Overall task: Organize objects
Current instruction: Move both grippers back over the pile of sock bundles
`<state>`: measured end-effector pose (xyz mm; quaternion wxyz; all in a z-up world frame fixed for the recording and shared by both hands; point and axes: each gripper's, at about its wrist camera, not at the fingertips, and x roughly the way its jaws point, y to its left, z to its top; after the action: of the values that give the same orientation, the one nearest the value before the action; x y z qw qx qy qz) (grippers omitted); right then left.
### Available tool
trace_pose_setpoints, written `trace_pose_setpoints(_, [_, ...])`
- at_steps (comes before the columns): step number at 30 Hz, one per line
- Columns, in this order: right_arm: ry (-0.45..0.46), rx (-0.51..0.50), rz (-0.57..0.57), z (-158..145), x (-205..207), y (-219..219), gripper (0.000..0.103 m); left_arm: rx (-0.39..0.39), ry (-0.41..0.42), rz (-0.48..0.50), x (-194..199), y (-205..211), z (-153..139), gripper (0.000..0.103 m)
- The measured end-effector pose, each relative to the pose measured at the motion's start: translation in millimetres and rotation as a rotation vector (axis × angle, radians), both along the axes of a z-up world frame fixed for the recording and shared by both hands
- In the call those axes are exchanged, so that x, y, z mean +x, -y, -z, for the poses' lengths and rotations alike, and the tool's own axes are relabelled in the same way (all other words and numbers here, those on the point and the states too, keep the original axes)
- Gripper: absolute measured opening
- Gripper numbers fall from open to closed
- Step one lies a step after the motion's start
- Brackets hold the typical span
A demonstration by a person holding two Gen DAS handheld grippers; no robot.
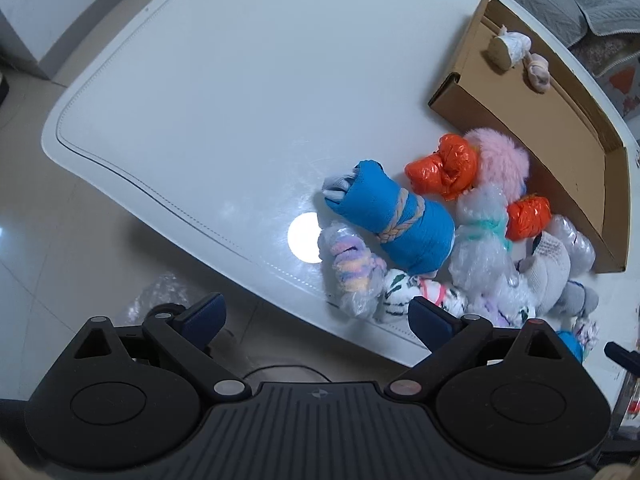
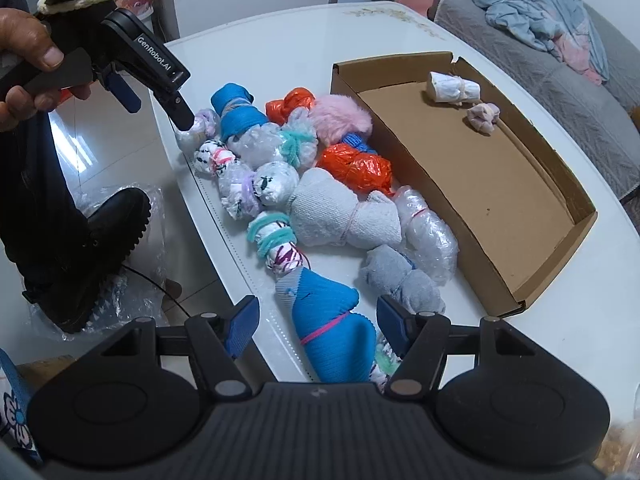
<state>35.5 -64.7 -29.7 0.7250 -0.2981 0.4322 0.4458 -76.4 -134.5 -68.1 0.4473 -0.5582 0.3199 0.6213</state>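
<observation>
We found the task's items, a heap of tied bundles, piled on the white table [image 2: 280, 36] just beside the near wall of the cardboard box [image 2: 472, 168], evidently staged there for transfer into it. The box already held two small rolls at its far end: a cream roll [image 2: 454, 87] and a pale pink roll [image 2: 484, 118], lying close together. We held the right gripper [image 2: 316, 320] pointed down over the near end of the heap, its jaws standing apart on either side of a blue sock bundle [image 2: 326, 320] tied with a pink band; the pads did not appear to press on it, so we judged this an approach, not yet a grip. The left gripper [image 1: 316, 312] hovered at the table's edge with its jaws apart and nothing between them, near a plastic-wrapped pastel bundle [image 1: 352, 268], probably the next pick. A blue rope-tied roll [image 1: 396, 220] lay beyond it.
</observation>
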Motion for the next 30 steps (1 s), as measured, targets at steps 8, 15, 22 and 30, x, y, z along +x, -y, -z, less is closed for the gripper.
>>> trace_pose_setpoints(8, [-0.001, -0.046, -0.007, 10, 2, 0, 0.061, -0.020, 0.066, -0.136, -7, -8, 14, 0.093])
trace_pose_setpoints(15, [-0.003, -0.045, -0.004, 10, 4, 1, 0.061, -0.035, 0.036, -0.198, -9, -14, 24, 0.081])
trace_pose_setpoints(22, [-0.021, -0.077, -0.009, 19, 13, 2, 0.056, -0.014, 0.000, -0.213, 0, -23, 25, 0.082])
trace_pose_setpoints(30, [-0.028, -0.122, -0.070, 33, 16, -2, 0.045, 0.019, -0.010, -0.255, 13, -27, 21, 0.059])
